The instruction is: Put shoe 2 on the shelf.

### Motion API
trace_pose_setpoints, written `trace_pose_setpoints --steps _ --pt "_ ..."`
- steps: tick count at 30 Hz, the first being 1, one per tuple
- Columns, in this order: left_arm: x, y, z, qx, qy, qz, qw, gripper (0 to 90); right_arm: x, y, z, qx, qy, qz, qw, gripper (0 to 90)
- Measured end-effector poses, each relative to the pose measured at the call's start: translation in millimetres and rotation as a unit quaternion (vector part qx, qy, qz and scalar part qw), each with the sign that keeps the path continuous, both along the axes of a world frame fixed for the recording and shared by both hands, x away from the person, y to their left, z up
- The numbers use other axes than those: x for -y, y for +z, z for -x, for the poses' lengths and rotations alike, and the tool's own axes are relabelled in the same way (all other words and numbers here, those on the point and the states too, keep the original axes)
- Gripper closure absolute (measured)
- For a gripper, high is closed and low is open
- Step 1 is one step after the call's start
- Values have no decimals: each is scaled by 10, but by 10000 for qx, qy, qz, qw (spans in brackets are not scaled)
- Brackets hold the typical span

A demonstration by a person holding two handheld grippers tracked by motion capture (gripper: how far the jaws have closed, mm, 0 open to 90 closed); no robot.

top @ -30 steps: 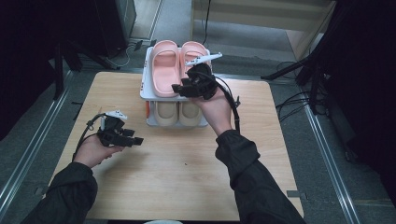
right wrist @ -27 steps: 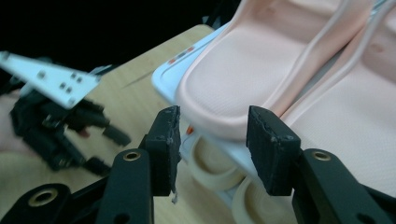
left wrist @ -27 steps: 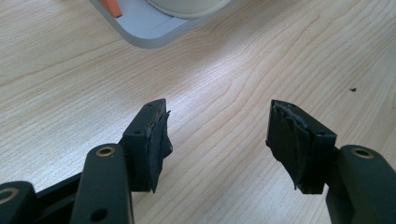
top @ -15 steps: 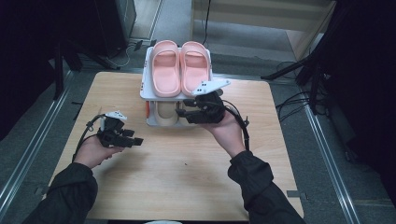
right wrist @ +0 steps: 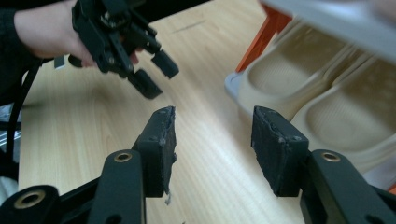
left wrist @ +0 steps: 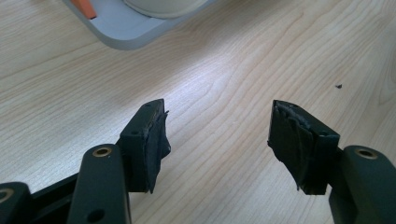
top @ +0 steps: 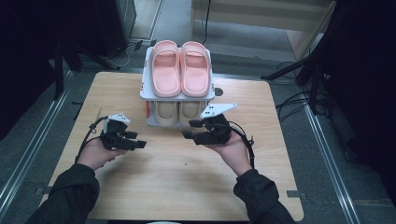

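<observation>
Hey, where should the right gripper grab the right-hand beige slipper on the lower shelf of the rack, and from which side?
Probably by the heel rim of the right-hand beige rubber slipper, coming level from the person's side of the small grey two-shelf rack. The upper shelf with the pink slippers blocks any approach from above, and the heel end faces the open front. The right gripper is already open, nothing between its jaws.

beige slippers (top: 178, 112) half hidden under shelf (top: 147, 91)

Light wooden table (top: 177, 186) on grey floor (top: 341, 172), dark surroundings
</observation>
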State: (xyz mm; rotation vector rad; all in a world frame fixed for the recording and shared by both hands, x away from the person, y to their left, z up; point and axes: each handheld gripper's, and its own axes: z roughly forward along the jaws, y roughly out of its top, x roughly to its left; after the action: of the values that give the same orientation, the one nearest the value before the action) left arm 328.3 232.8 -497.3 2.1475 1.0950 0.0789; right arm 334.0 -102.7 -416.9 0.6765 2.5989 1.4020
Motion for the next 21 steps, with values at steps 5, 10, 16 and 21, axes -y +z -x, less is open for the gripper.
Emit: trace_pose_setpoints --steps 5,10,16,21 --pt "39 -2 36 23 -57 41 10000 363 41 -178 72 -156 31 88 9998 492" --pt "74 -12 60 8 -97 48 9999 362 87 -326 109 -352 -11 19 9994 500" --pt "108 -20 119 40 -143 58 9999 362 120 -480 163 -406 -37 177 9990 498" --pt "111 -14 177 88 -188 65 9998 362 163 -551 189 -431 2 245 9988 498"
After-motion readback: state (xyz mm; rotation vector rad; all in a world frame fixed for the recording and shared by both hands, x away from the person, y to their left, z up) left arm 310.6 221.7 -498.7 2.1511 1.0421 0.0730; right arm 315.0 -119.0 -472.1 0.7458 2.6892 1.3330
